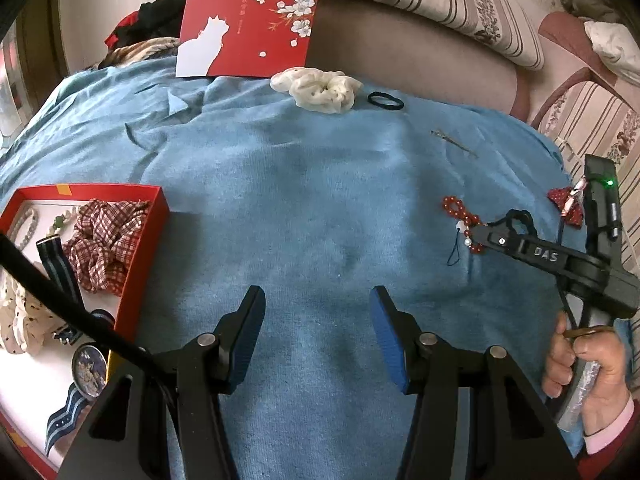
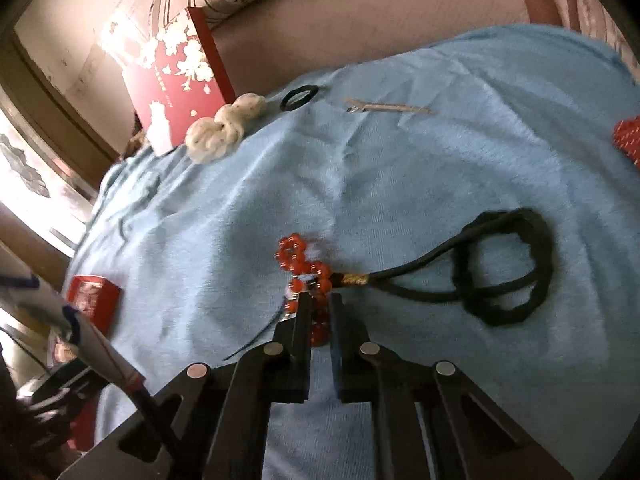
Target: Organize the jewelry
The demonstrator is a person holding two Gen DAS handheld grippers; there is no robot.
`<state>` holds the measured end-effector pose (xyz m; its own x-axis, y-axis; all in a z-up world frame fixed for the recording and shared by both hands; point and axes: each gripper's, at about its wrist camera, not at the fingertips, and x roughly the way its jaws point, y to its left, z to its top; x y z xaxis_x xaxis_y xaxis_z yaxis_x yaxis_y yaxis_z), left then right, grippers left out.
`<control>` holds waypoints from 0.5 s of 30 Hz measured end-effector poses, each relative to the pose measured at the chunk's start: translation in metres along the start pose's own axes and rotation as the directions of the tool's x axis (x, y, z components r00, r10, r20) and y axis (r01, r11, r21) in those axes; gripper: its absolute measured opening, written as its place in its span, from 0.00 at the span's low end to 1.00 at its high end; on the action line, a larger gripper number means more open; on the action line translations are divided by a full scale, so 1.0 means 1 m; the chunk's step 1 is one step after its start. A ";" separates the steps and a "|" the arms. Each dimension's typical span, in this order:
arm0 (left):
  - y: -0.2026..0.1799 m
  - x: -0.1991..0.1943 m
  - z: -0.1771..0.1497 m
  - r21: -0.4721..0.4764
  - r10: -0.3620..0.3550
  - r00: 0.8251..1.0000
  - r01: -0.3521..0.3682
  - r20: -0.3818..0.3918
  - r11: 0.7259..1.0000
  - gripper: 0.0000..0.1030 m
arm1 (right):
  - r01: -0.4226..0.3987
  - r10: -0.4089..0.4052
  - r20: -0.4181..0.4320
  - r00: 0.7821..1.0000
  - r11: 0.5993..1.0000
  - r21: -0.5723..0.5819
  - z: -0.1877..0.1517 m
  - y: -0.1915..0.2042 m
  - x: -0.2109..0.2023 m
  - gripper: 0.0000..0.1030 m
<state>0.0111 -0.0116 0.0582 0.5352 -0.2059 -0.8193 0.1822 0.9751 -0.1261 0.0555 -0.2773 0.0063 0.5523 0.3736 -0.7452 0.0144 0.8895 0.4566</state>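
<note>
A blue blanket (image 1: 312, 200) is spread wide, its middle bare before the left gripper (image 1: 318, 312), whose fingers are held apart over nothing. A red box (image 1: 140, 256) at the left edge is filled with a checked scrunchie (image 1: 108, 240). Far off, a white scrunchie (image 1: 320, 90) and black hair tie (image 1: 386, 101) are laid. At right, the red bead bracelet (image 2: 308, 272) is clamped by the right gripper (image 2: 320, 312), beside a black cord loop (image 2: 504, 268).
</note>
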 end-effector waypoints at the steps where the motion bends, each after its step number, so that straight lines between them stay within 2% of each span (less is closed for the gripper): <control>1: 0.001 0.000 0.000 -0.003 -0.001 1.000 0.001 -0.001 1.000 0.51 | -0.015 0.015 -0.001 1.000 1.000 -0.004 -0.001 0.002 -0.002 0.08; 5: 0.004 -0.002 0.000 -0.020 0.003 1.000 -0.003 0.000 1.000 0.51 | -0.117 0.116 -0.030 0.993 0.993 -0.029 -0.014 0.022 -0.015 0.08; 9: 0.006 -0.003 -0.001 -0.023 -0.001 1.000 0.001 0.000 1.000 0.51 | -0.223 0.217 -0.106 0.971 0.973 -0.053 -0.042 0.046 -0.025 0.08; 14: 0.005 -0.005 -0.004 -0.021 -0.009 1.000 0.009 -0.003 1.000 0.51 | -0.273 0.246 -0.214 0.945 0.956 -0.104 -0.079 0.066 -0.026 0.09; 15: 0.005 -0.006 -0.005 -0.021 -0.014 1.000 0.014 -0.005 1.000 0.51 | -0.267 0.232 -0.237 0.943 0.956 -0.125 -0.086 0.068 -0.026 0.10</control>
<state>0.0045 -0.0052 0.0594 0.5283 -0.2195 -0.8202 0.1724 0.9736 -0.1496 -0.0297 -0.2035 0.0147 0.3269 0.6215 -0.7120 -0.2383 0.7832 0.5743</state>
